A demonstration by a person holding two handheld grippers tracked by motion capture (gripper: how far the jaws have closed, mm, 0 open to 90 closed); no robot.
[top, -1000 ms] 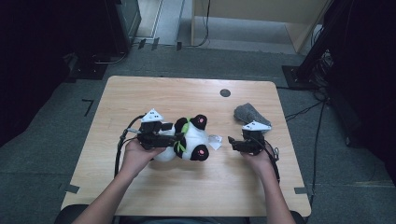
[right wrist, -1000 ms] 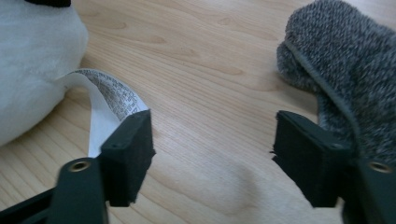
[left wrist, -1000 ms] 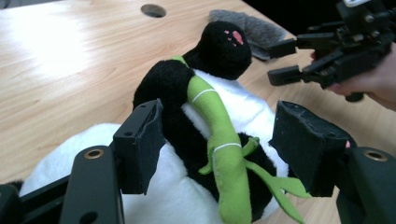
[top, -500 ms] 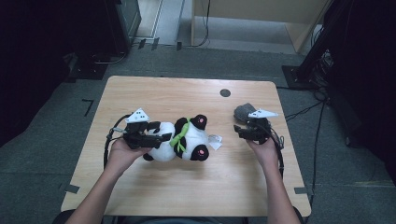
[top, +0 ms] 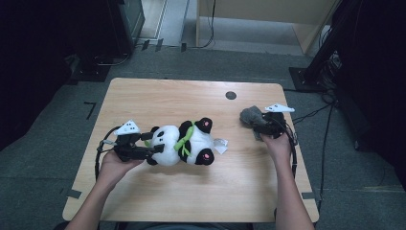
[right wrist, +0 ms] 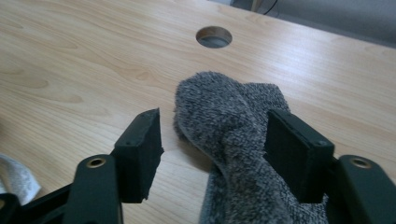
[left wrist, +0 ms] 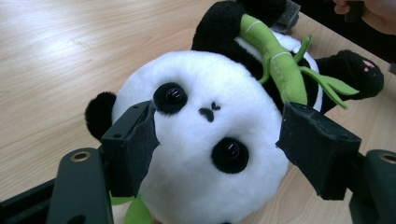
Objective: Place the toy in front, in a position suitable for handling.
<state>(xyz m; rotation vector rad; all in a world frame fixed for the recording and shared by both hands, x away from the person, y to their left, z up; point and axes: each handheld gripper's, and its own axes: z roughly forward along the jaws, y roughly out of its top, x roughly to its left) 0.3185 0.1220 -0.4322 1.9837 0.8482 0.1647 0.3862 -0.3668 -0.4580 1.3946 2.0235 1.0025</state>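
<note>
With jaws apart, left tongs [left wrist: 219,154] straddling the panda's [top: 184,143] head at the tabletop's [top: 158,96] left-centre; right tongs [right wrist: 212,154] likewise spread around the grey sock [right wrist: 238,126] at the far right, near the round hole [right wrist: 214,36].

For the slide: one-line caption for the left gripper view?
Open left tongs straddle the panda head on the table, not yet closed.
</note>
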